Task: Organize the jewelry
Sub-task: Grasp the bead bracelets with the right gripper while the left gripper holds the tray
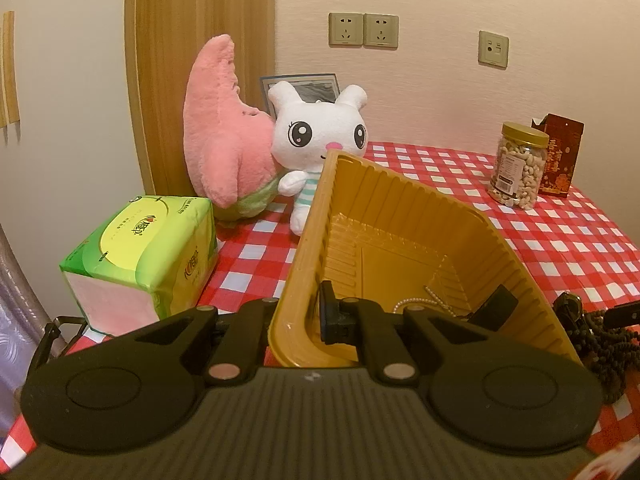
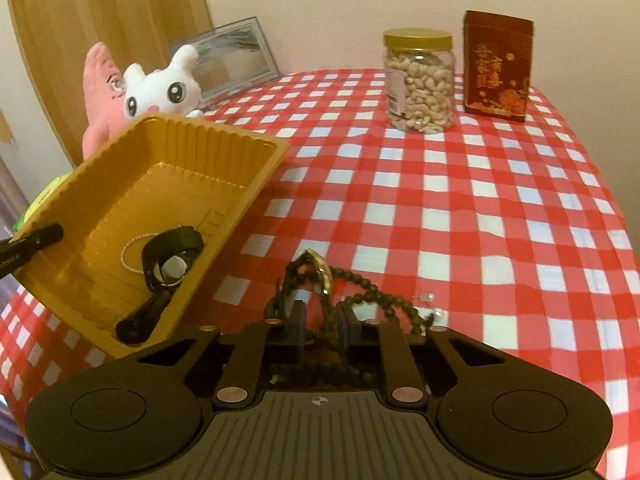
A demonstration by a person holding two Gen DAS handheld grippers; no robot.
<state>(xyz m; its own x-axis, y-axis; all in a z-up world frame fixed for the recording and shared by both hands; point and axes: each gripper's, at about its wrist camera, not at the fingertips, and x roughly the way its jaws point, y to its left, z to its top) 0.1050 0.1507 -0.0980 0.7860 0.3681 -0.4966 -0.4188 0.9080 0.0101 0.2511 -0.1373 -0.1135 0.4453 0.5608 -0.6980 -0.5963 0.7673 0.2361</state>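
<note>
Right under the right tongs [image 2: 319,330], a dark bead string [image 2: 360,300] lies heaped on the table [image 2: 480,220], jaws narrowed around it; whether they pinch it I cannot tell. Left of them, the left tongs [image 1: 298,320] clamp the tilted tray [image 2: 248,148], holding a watch [image 2: 170,264] and chain [image 2: 128,256].

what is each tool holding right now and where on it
The left tool clamps the yellow tray by its near rim wall, tilting it. The right tool is closed around the dark bead strand on the tablecloth, mid-strand.
</note>
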